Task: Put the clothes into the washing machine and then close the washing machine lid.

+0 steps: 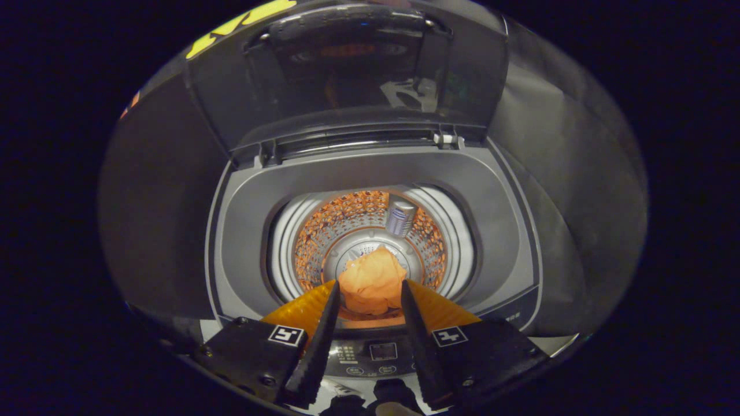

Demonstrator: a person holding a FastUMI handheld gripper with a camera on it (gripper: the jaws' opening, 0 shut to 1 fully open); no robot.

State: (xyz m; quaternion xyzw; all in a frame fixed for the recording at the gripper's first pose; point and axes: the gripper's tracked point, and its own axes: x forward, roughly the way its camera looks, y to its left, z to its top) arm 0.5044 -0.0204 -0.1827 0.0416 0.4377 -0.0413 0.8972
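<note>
Clearly the orange cloth (373,280) sits just ahead of the claw (370,292), bunched up between the two fingertips and poised over the mouth of the washing machine (370,167). The fingers (324,323) stand fairly narrow with the wad between them, but whether both actually press on it or it already lies loose in the drum (370,231) below cannot be told from this angle.

Beyond the claw the drum is open, its perforated wall glowing orange, with a small ribbed metal part (400,216) on the far side. Further beyond, the lid (347,69) stands upright on its hinge, and just beneath the fingers lies the control panel (370,352).

By the look of it the cloth is light, soft and floppy: it will crumple rather than hold a shape and will likely drop freely once let go. It is not fragile, and a pinch on the thick, gathered middle should serve best; a thin edge could slip out or trail over the rim. The lid will probably be stiff and hinged, best taken by its handle (347,23) at the top.
</note>
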